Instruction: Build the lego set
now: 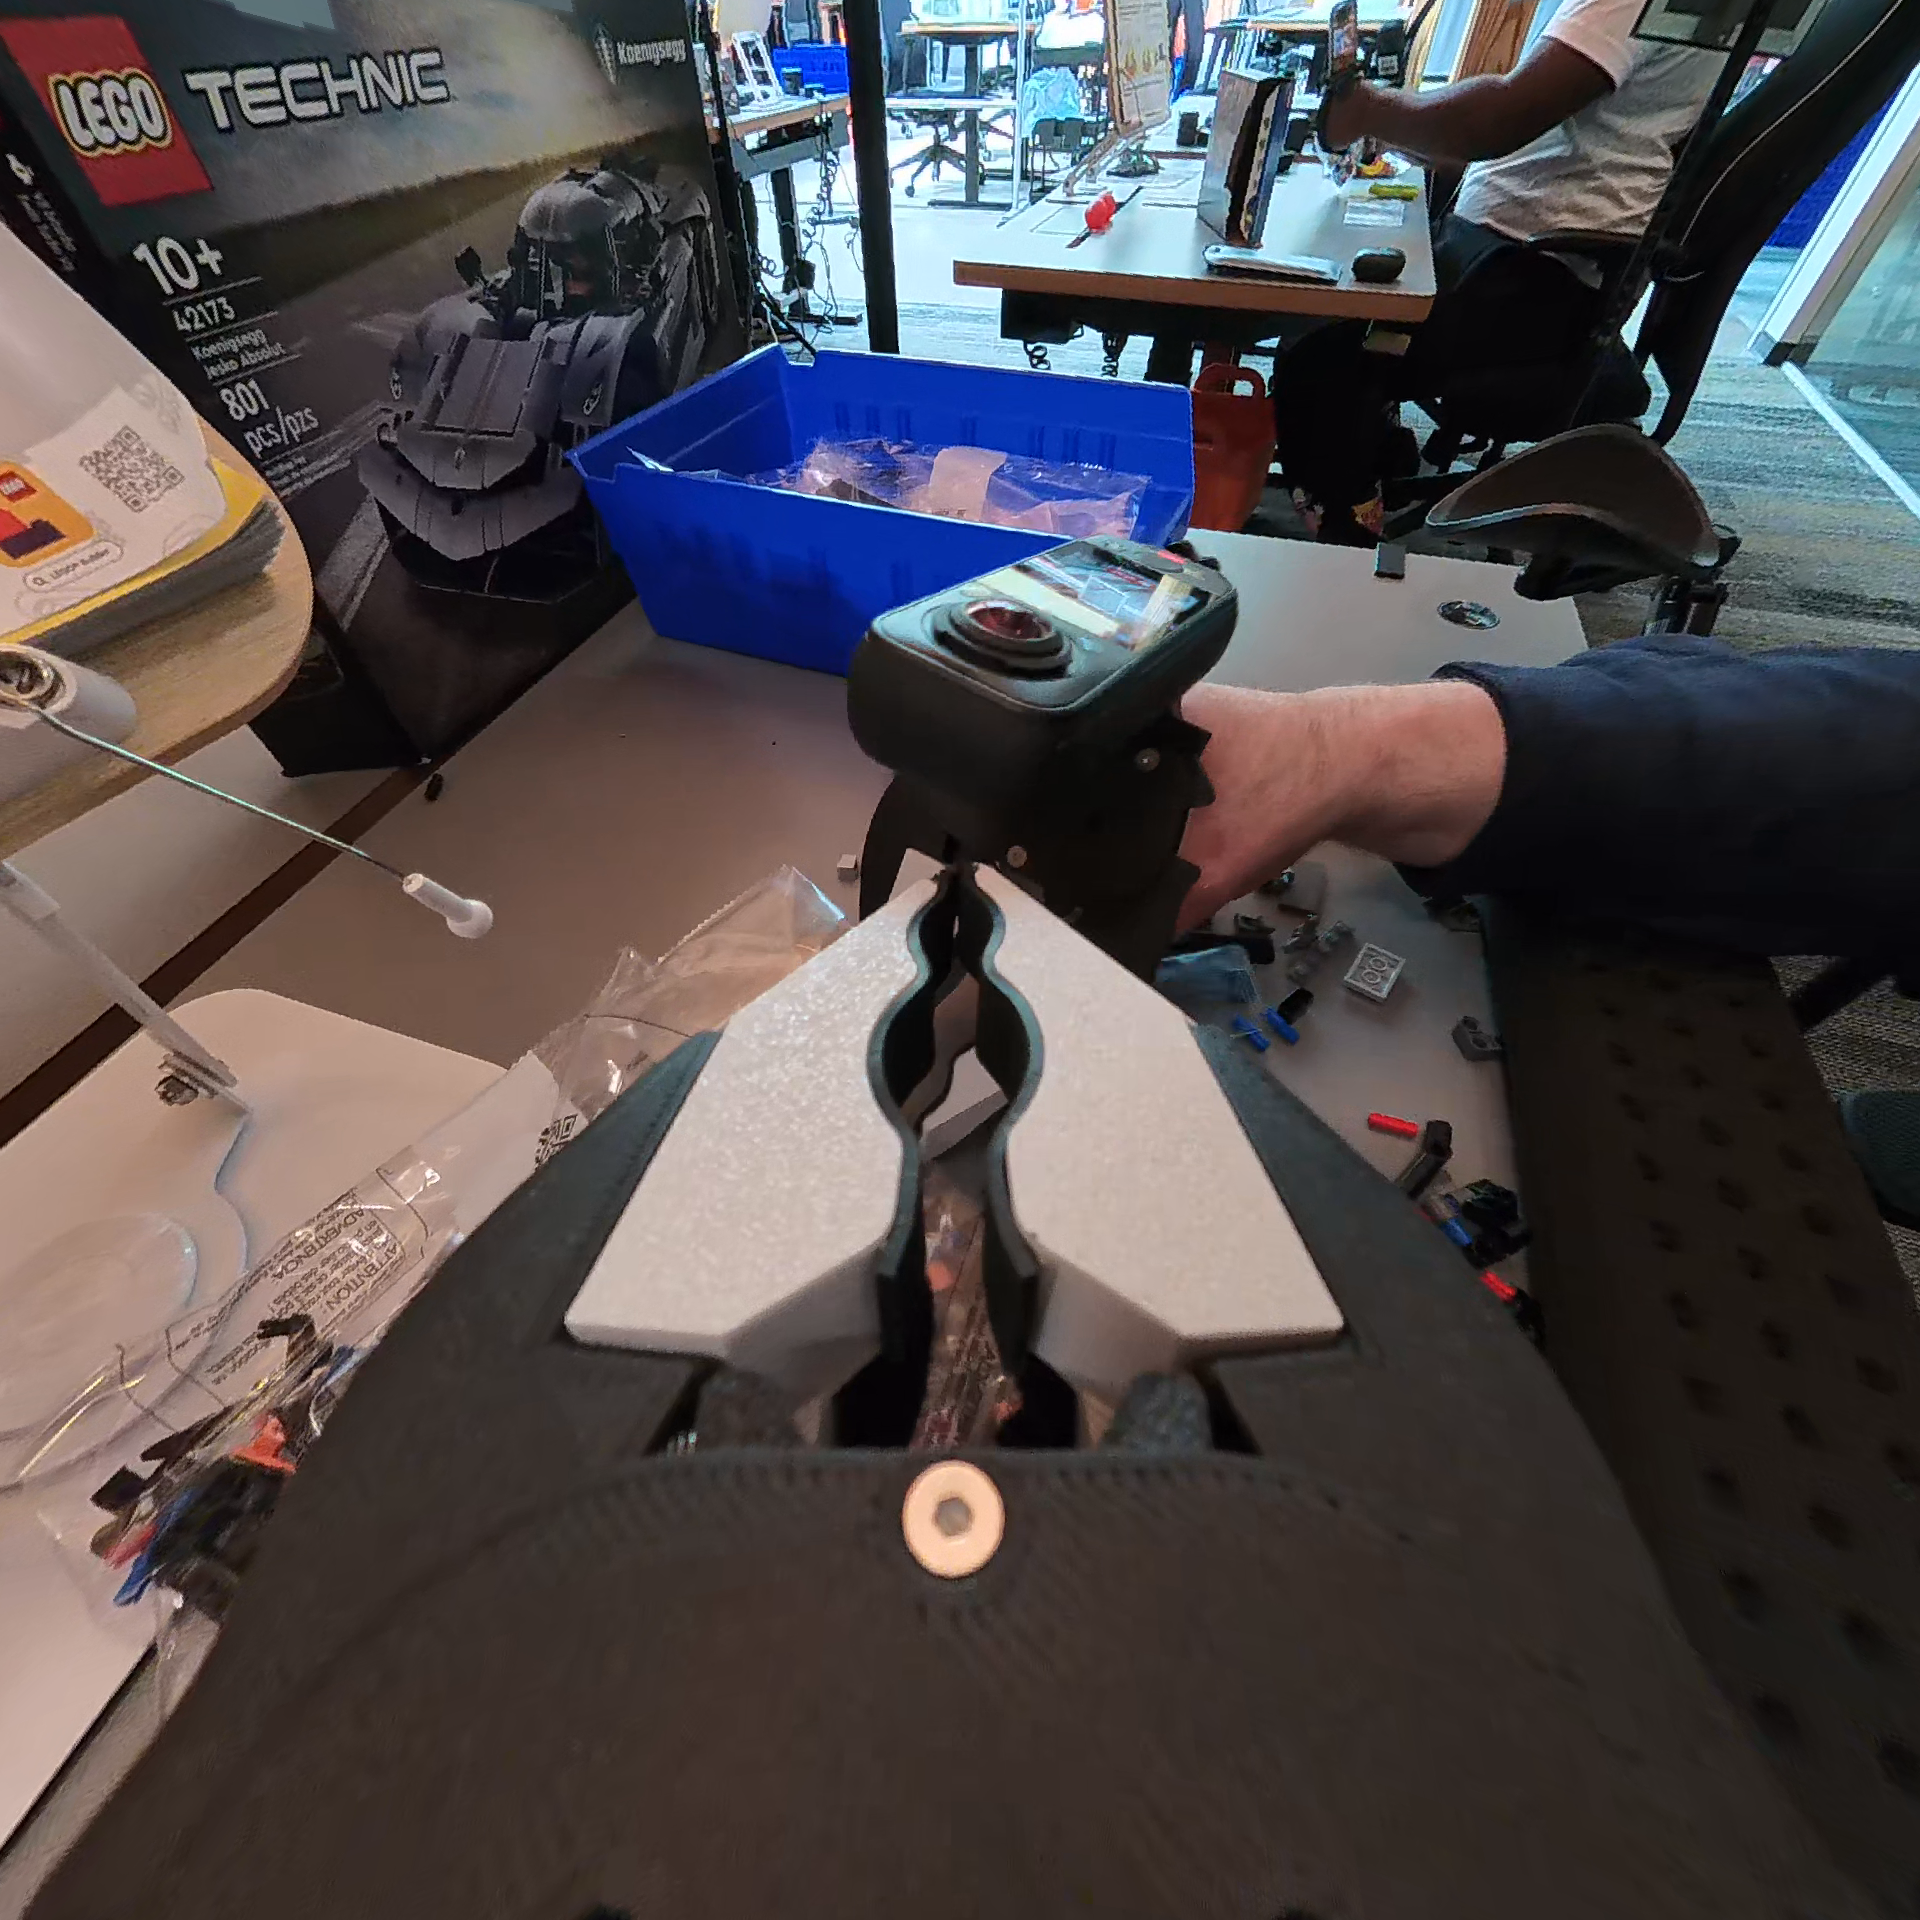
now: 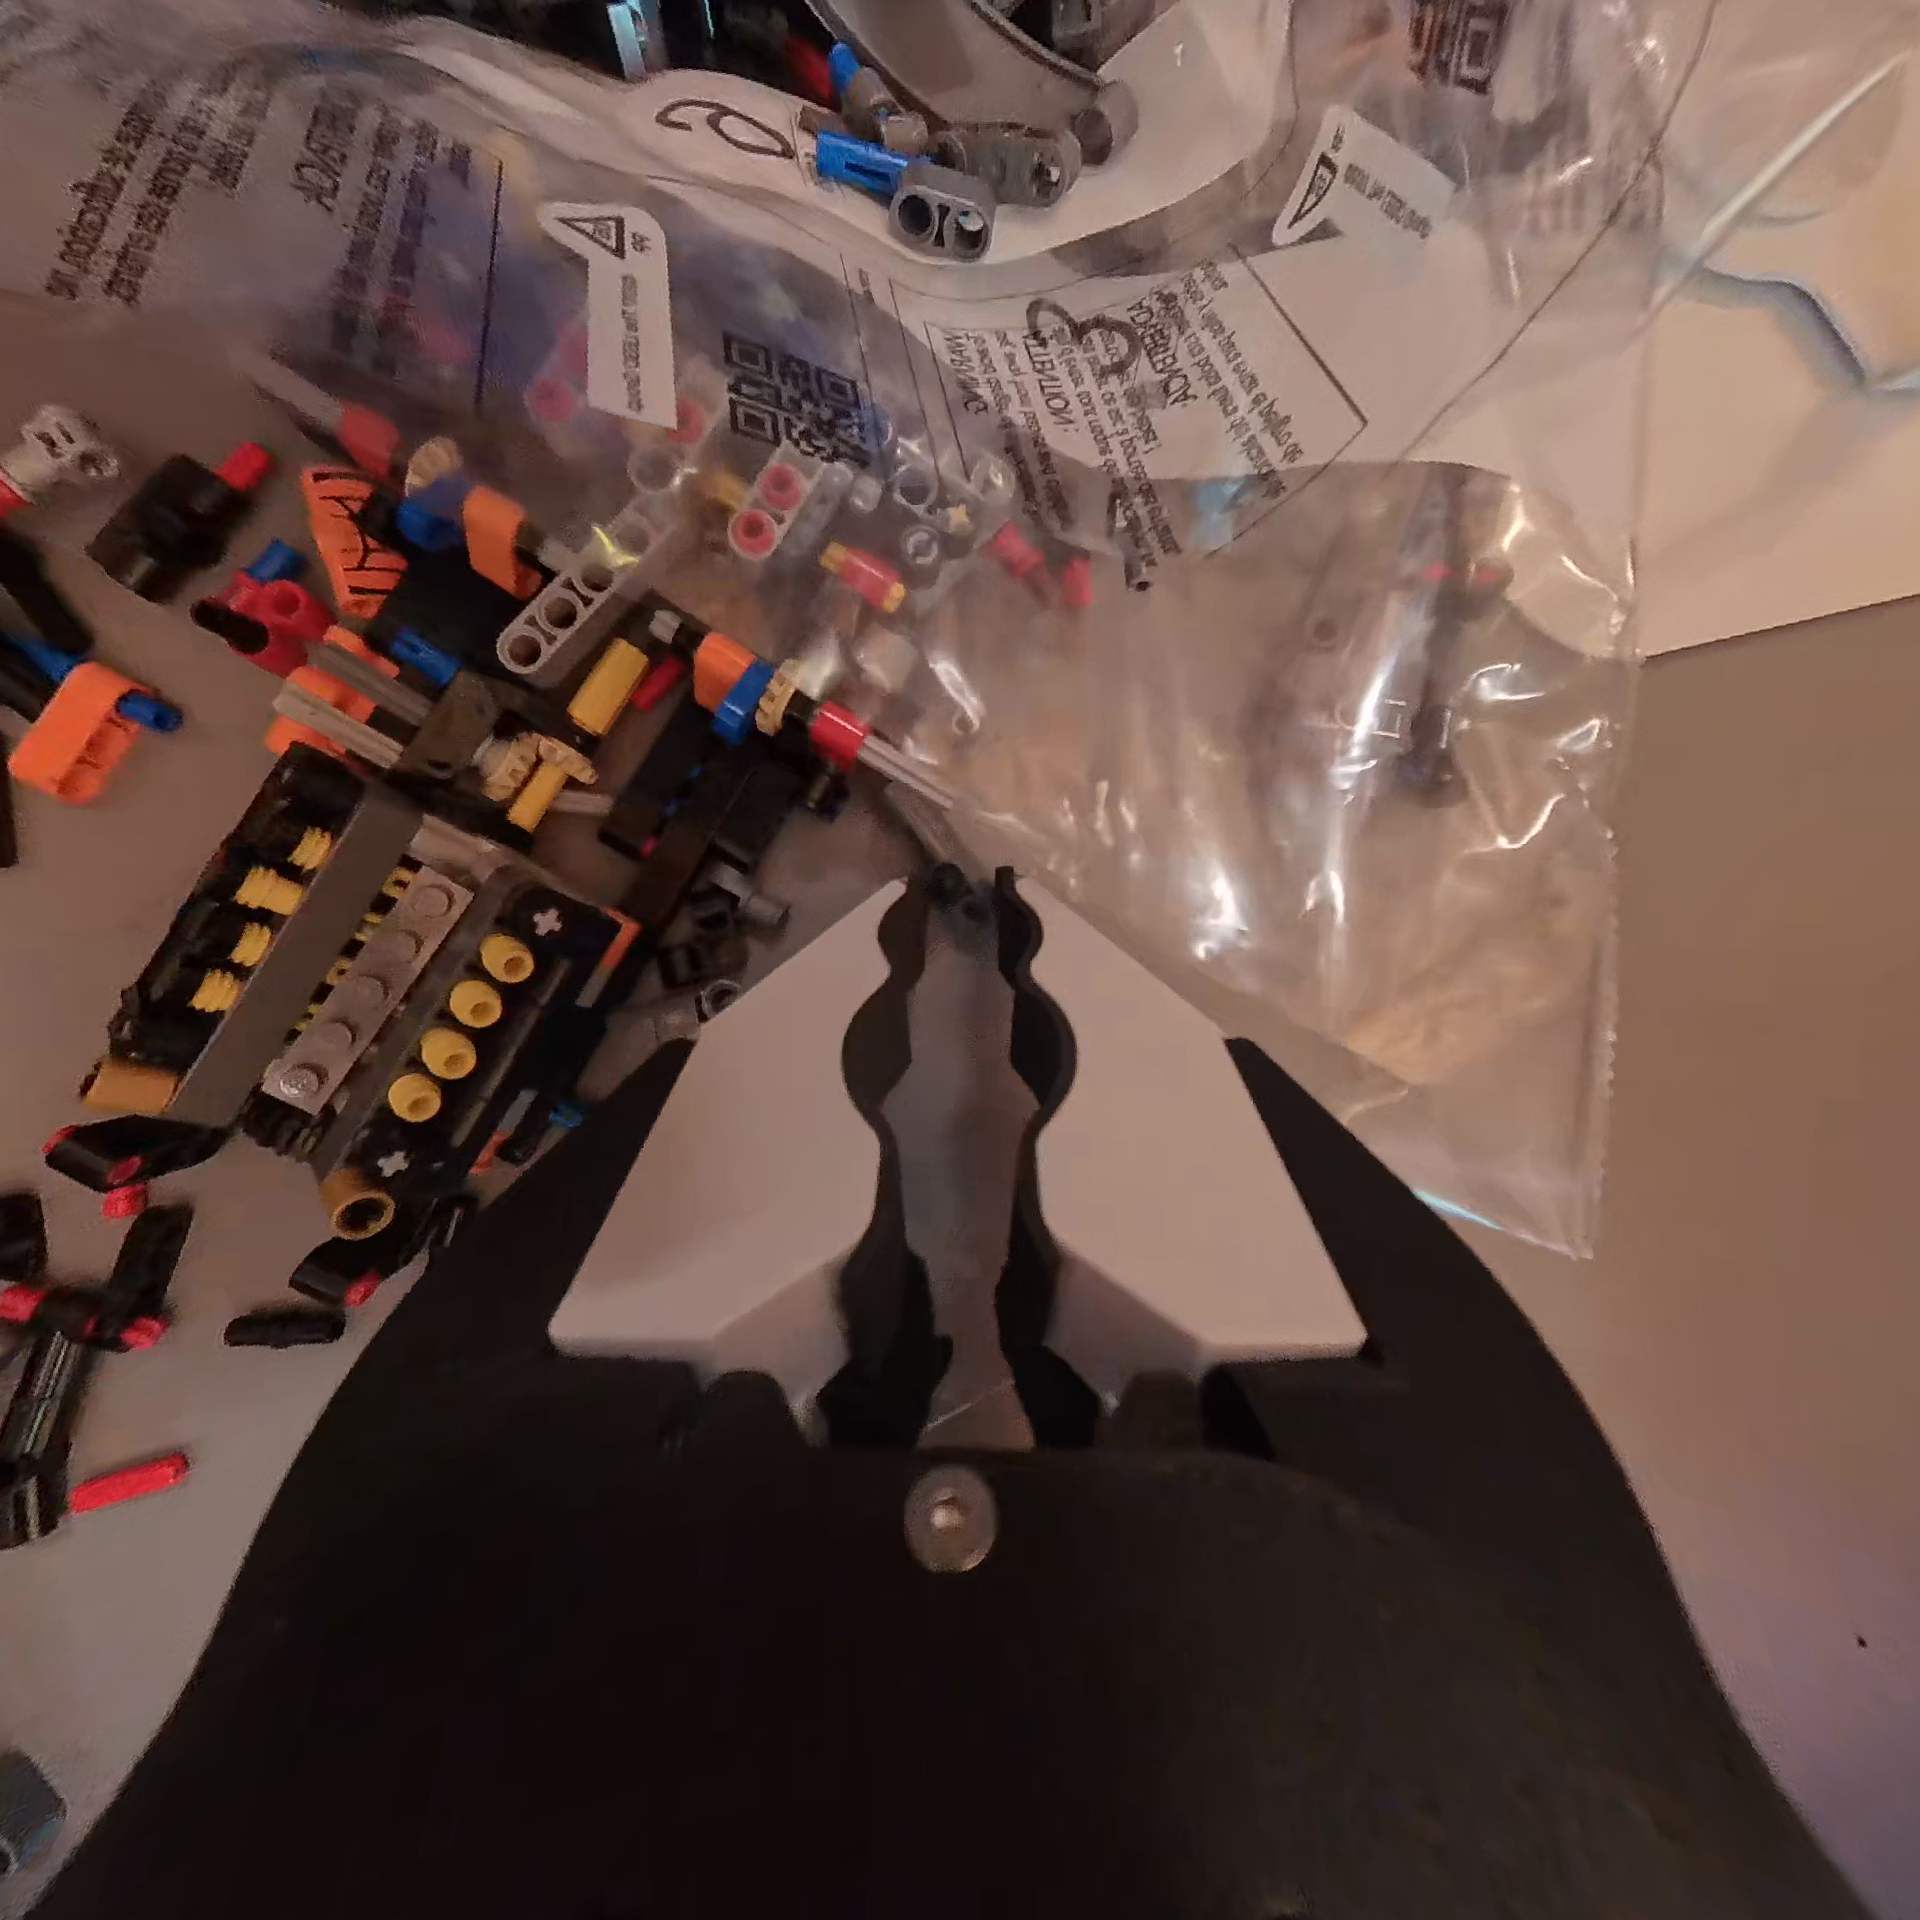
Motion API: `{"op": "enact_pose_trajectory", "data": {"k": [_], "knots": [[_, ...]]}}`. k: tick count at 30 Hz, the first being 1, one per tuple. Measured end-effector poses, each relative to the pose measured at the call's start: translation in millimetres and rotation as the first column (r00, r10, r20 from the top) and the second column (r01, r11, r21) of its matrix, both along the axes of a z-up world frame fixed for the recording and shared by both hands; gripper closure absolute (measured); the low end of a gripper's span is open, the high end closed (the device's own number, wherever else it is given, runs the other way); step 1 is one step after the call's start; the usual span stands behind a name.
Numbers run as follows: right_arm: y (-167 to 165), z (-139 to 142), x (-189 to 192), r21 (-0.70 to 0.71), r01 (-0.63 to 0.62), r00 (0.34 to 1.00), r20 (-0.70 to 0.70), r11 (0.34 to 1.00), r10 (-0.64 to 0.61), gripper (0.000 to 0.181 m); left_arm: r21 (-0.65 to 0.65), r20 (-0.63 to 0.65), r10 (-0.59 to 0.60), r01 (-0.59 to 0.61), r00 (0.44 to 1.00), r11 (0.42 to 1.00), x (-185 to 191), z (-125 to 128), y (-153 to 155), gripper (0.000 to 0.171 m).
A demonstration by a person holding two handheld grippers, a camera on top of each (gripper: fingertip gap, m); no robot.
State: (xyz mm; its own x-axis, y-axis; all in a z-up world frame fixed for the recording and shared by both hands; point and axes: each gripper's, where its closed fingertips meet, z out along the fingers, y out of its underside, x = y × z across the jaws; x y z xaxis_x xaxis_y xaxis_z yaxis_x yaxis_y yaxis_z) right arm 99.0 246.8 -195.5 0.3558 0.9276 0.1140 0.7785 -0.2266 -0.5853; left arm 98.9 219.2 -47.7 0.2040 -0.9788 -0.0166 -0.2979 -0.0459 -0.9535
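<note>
Pinching a small dark blue-black pin (image 2: 961, 896) between its nearly closed tips, the right gripper (image 2: 961, 904) hovers beside a partly built black, grey and yellow-studded lego block (image 2: 353, 997) lying on the table among loose pieces and clear plastic bags (image 2: 1195, 540). The left gripper (image 1: 961, 914) has its jaws almost together, seemingly holding nothing.

We are in an open-plan office or lab. Far behind our table (image 1: 1351, 603) stand rows of desks (image 1: 1195, 272) and office chairs (image 1: 1579, 499) on carpet (image 1: 1787, 416), a person (image 1: 1558, 135) sits working at one, and glass partitions (image 1: 1860, 312) line the right.
</note>
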Motion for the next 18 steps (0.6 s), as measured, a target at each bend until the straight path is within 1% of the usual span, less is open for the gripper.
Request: {"op": "enact_pose_trajectory", "data": {"k": [2,8,11,14,18], "knots": [[0.7,1.3,0.6,0.014,-0.001,1.0,0.003,1.0,0.001,0.173,0.0,-0.002,0.001,-0.001,1.0,1.0,-0.3,-0.3,0.3,0.171],[-12.5,14.6,5.2,-0.019,-0.033,0.999,-0.034,0.999,0.032,0.177,0.01,-0.024,0.025,-0.025,0.999,1.0,-3.4,-3.7,4.5,0.171],[-23.4,31.5,4.1,-0.056,-0.058,0.989,-0.141,0.997,0.05,0.177,0.016,-0.047,0.033,-0.032,0.998,0.999,-4.0,-7.7,6.0,0.171],[-27.1,52.6,6.2,-0.073,-0.066,0.965,-0.258,0.995,0.045,0.177,0.025,-0.069,0.043,-0.041,0.997,0.999,-3.5,-11.9,7.5,0.171],[-36.2,85.5,6.5,-0.099,-0.115,0.896,-0.44,0.988,0.061,0.177,0.026,-0.062,0.051,-0.049,0.997,0.998,-4.2,-10.7,9.0,0.165]]}}
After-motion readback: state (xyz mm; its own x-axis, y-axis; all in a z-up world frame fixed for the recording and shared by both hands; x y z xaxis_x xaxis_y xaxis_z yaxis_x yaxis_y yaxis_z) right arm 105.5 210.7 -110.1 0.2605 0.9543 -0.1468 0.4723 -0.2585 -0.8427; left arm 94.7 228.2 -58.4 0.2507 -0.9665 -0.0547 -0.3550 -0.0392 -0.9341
